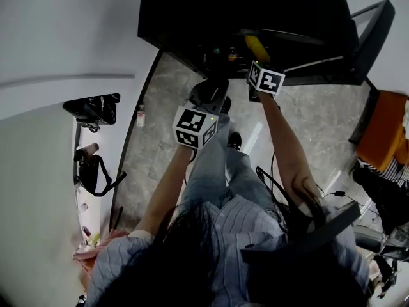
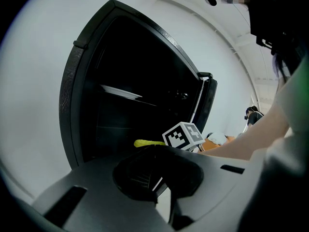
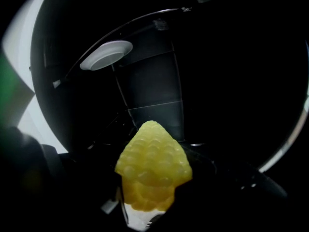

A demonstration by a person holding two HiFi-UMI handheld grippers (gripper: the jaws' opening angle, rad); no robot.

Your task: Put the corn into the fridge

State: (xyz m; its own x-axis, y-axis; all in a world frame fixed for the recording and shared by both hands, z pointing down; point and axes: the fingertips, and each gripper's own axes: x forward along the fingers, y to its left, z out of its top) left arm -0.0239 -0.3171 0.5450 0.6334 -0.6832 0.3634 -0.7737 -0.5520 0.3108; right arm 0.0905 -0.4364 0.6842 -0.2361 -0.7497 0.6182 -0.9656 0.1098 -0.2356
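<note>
Yellow corn, clamped by fingers of the right gripper, points into the open fridge; left gripper fingers together.

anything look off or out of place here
Nothing stands out. The right claw holds the corn tip-first at the open fridge, its door swung wide; nothing spilled or damaged shows.

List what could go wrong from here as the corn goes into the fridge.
The right gripper holds the yellow corn cob only near one end, so the long free end may pivot or slip out. The open black fridge is dark inside, so the cob's tip may strike a shelf edge unseen.
</note>
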